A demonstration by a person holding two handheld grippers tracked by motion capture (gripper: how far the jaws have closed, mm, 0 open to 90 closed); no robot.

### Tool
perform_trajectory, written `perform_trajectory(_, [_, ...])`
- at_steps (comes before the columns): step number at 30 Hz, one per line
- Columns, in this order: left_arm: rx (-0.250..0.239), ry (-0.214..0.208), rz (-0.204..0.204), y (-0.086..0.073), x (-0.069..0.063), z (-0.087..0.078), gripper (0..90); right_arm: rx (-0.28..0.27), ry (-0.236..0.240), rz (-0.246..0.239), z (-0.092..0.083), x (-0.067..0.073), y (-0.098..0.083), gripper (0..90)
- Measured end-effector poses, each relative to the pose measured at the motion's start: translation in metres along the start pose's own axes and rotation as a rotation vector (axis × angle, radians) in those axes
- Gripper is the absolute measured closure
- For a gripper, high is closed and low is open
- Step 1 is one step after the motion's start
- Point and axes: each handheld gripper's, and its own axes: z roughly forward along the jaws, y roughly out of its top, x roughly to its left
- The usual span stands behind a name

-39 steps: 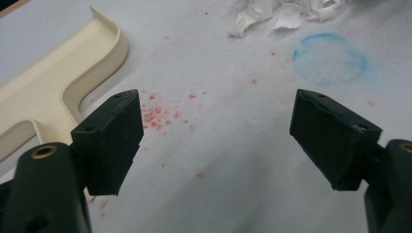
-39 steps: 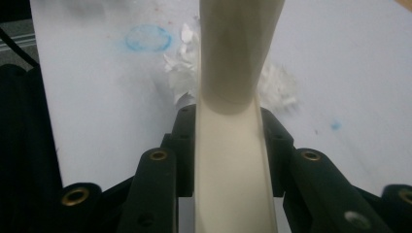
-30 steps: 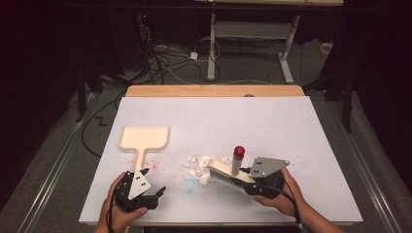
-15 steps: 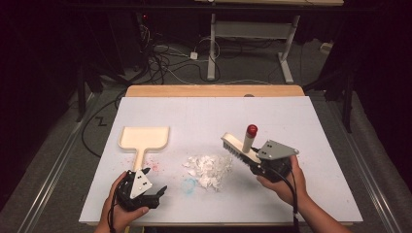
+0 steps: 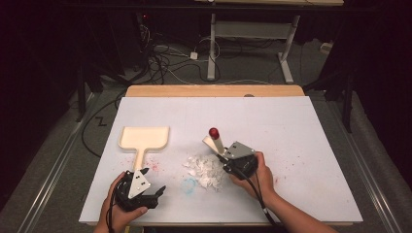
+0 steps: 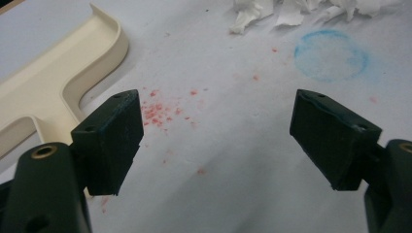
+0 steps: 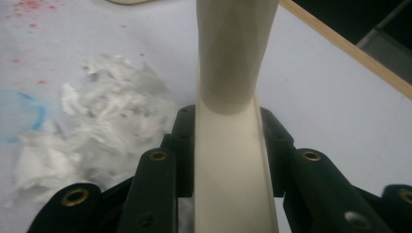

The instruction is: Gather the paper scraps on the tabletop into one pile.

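Observation:
A cream dustpan lies flat at the left of the white table, its handle toward me; its rim also shows in the left gripper view. My left gripper rests near the front edge, just in front of that handle, open with nothing between its fingers. A pile of white paper scraps lies mid-table. My right gripper is at the pile's right rim, shut on a cream tool with a red tip that slants up and away. The tool's shaft sits clamped between the jaws, with the scraps to its left.
A faint blue ring stain marks the table in front of the pile, and red specks lie near the dustpan handle. A wooden strip runs along the table's far edge. Cables and table legs stand on the floor beyond.
My right gripper lifted the tool back and to the right, away from the scraps, then came left and down to the pile's right rim. The left gripper stayed put.

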Motion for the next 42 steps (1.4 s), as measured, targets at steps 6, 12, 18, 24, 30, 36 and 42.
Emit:
perform_trajectory(6, [0.002, -0.001, 0.002, 0.001, -0.001, 0.000, 18.8, -0.026, 0.053, -0.034, -0.004, 0.017, 0.007, 68.0])
perform_trajectory(12, [-0.002, -0.001, -0.006, 0.000, 0.000, 0.000, 18.8, -0.063, 0.037, -0.015, -0.017, 0.006, 0.010, 68.0])
perform_trajectory(18, [0.002, -0.007, -0.001, 0.002, -0.001, 0.002, 18.8, -0.108, 0.010, -0.044, -0.009, -0.019, 0.026, 68.0])
perform_trajectory(24, [0.004, -0.012, -0.006, 0.001, 0.000, 0.003, 18.8, -0.152, 0.087, -0.177, 0.025, -0.035, 0.035, 68.0])
perform_trajectory(30, [0.009, -0.015, -0.008, -0.001, 0.001, 0.002, 18.9, -0.125, 0.193, -0.245, 0.055, -0.033, 0.040, 68.0])
perform_trajectory(36, [0.015, -0.020, -0.006, -0.002, 0.000, 0.002, 18.8, -0.110, 0.355, -0.334, 0.056, -0.015, 0.037, 67.6])
perform_trajectory(42, [0.017, -0.022, -0.001, 0.000, -0.002, 0.003, 18.9, -0.128, 0.495, -0.438, 0.038, -0.013, 0.031, 67.6])
